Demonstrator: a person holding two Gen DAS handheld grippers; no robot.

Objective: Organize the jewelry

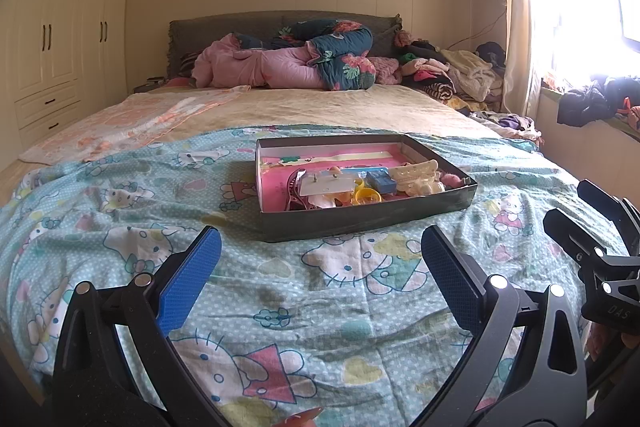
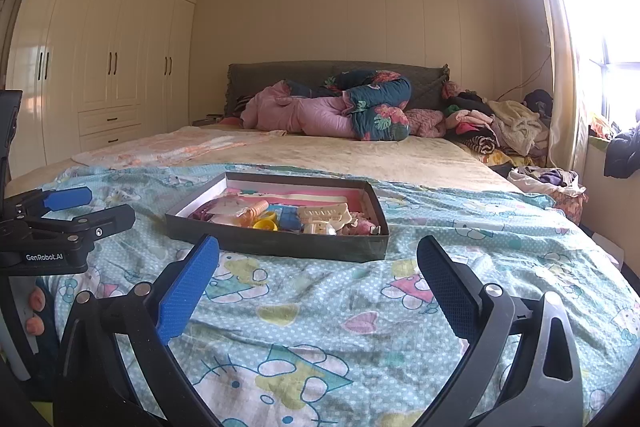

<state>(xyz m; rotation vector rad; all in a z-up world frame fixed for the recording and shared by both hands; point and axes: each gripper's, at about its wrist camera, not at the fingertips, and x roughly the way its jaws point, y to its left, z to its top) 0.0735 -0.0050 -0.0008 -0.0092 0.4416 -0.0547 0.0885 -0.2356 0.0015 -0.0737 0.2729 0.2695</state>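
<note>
Dark cardboard tray (image 1: 360,223) lies flat on the turquoise cartoon-cat blanket (image 1: 120,211), near the foot end of the bed (image 1: 320,103); all positions below are given relative to this tray. Inside it, on a pink liner, the trinkets sit crowded toward its near right corner: a cream claw hair clip (image 1: 416,173), a small blue box (image 1: 382,181), a yellow ring-shaped piece (image 1: 366,197) and a white card with studs (image 1: 326,183) (finer items too small to tell). Left gripper (image 1: 320,271) hovers short of the tray's near wall, fingers spread wide, nothing between the blue pads (image 1: 188,287). Right gripper (image 2: 318,275) likewise sits short of the near wall, fingers spread and empty. Well beyond the tray, rolled pink and floral quilts (image 1: 304,63) lie against the grey headboard (image 1: 224,27); a clothes pile (image 1: 452,75) lies beyond and to the right.
</note>
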